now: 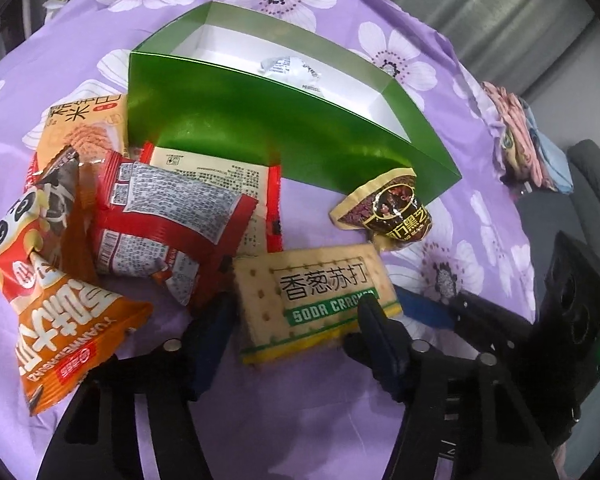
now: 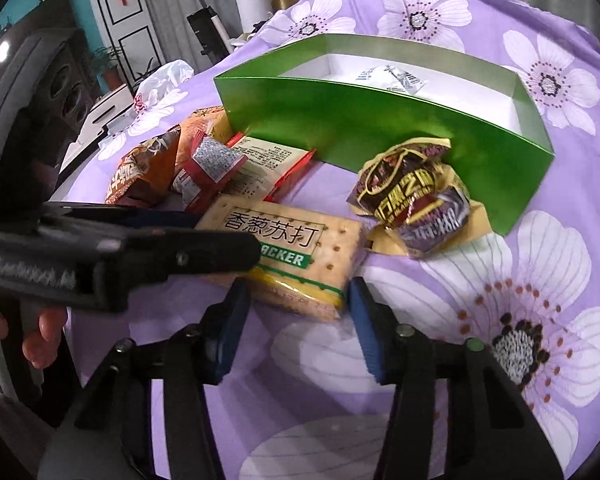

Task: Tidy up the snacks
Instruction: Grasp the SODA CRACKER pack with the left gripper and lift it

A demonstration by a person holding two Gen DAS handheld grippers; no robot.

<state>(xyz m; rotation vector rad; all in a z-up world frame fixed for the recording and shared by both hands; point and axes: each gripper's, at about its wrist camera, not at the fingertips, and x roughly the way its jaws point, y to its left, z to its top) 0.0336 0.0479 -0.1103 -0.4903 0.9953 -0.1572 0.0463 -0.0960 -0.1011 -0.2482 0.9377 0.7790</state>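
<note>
**Snack table: soda cracker pack bracketed by both grippers, box open behind**

The soda cracker pack (image 1: 316, 300) lay flat on the purple flowered cloth (image 1: 300, 420), in front of the green box (image 1: 260, 128). The left gripper (image 1: 296, 316) stood open, its fingers on either side of the pack; the right-hand finger overlapped the pack's printed edge, but whether it pressed on it could not be told. The right gripper (image 2: 296, 320) was likewise open, its blue pads flanking the pack's near corner without clear contact. In the right wrist view the left gripper's body crossed in front of the pack's left part and hid it.

Around the pack: a brown and gold wrapped snack (image 2: 412, 200) lay just beside it, against the box's front wall. On the other side sat a heap of packets, the red packet (image 1: 168, 220) lying over a cream and red packet (image 1: 224, 172), with an orange packet (image 1: 48, 300) at the outer edge and a rice cracker packet (image 1: 88, 124) behind, beside the box. The heap touched the cracker pack's far corner.

The box was open-topped, white inside, and held one small white sachet (image 1: 288, 66).

The cloth covered the whole working surface. Beyond it were a white panelled door (image 2: 120, 20) with a red hanging ornament, a potted plant (image 2: 108, 64), and folded fabrics (image 1: 528, 144) to one side.
</note>
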